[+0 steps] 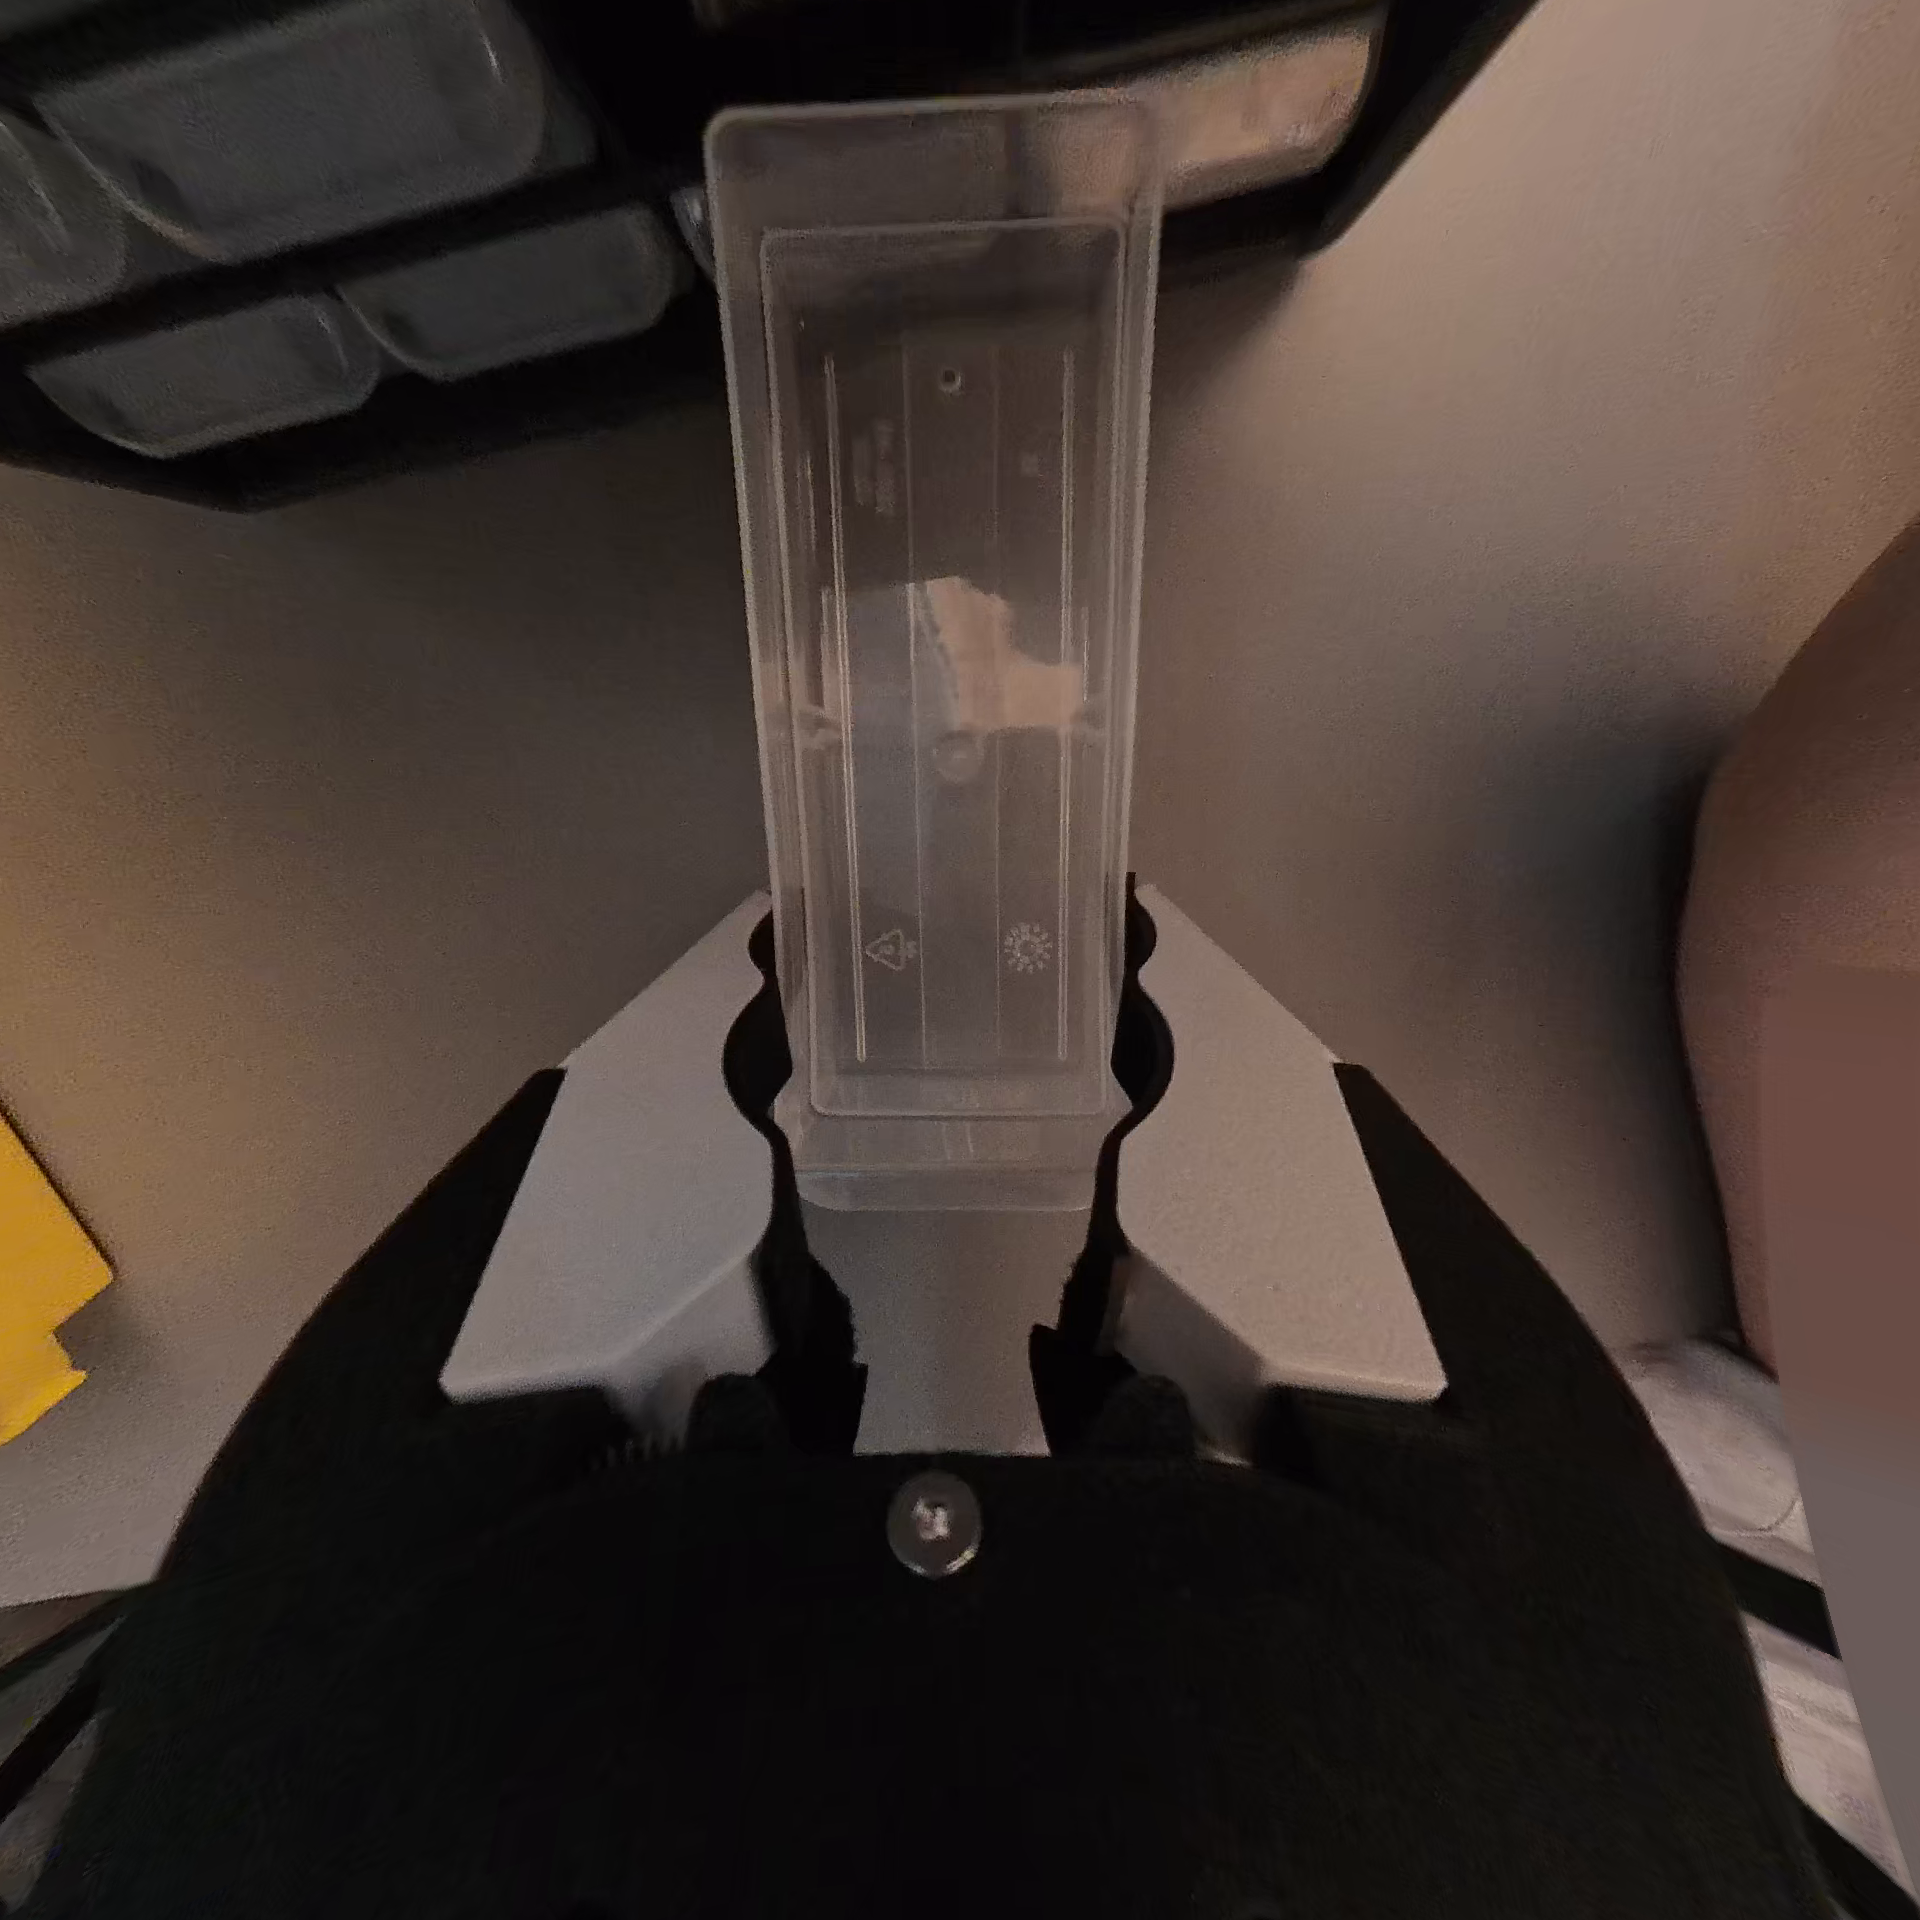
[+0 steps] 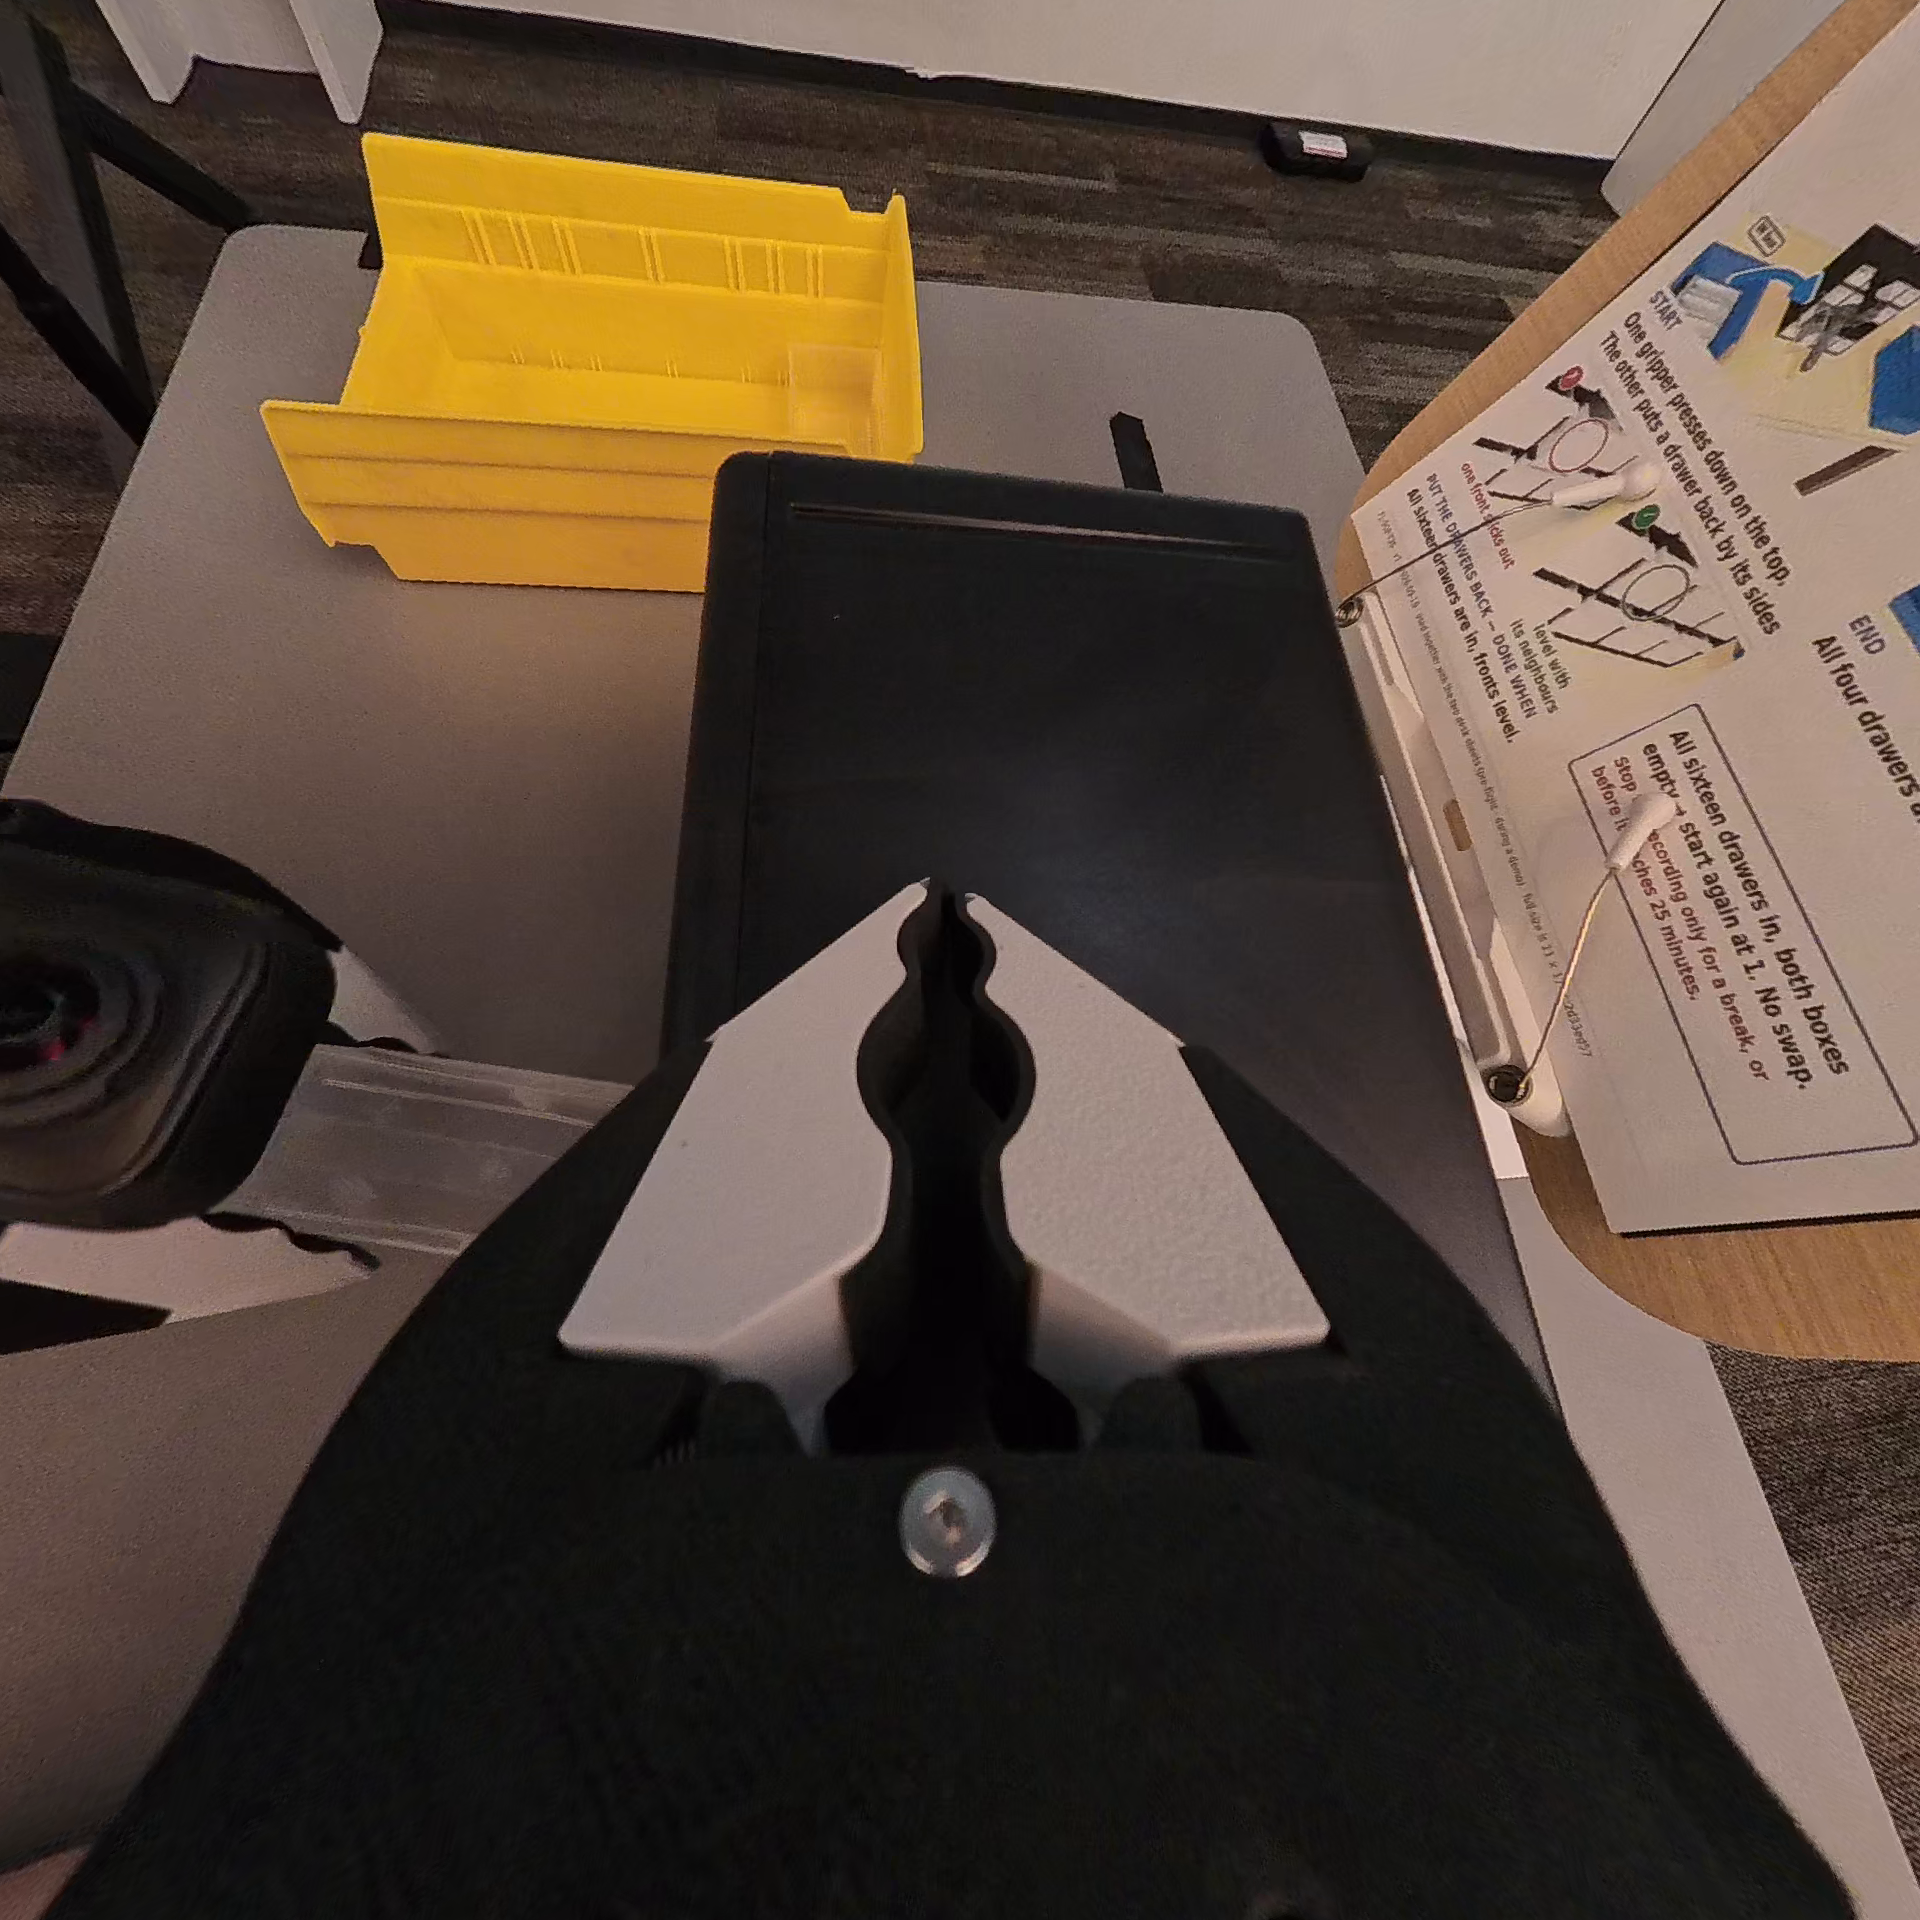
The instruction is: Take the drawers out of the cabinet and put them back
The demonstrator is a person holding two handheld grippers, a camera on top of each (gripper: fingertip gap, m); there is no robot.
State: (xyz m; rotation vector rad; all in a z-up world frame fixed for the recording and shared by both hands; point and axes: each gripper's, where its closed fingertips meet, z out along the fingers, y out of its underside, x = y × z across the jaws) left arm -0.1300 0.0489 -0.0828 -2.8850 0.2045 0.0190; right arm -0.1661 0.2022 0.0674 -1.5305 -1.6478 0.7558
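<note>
My left gripper pinches clear drawer by sides — long axis straight ahead toward cabinet; right gripper pressed together, atop cabinet.

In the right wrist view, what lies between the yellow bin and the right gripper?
The black cabinet: its top fills the stretch from yellow bin to right gripper.

Cabinet stands on the worktop; behind it to the left sits an open bin — a small drawer lies in the bin's right end. To the cabinet's right, an instruction sheet rests on a board. Another drawer extends from the left hand-held gripper toward the cabinet front — above the worktop.
</note>
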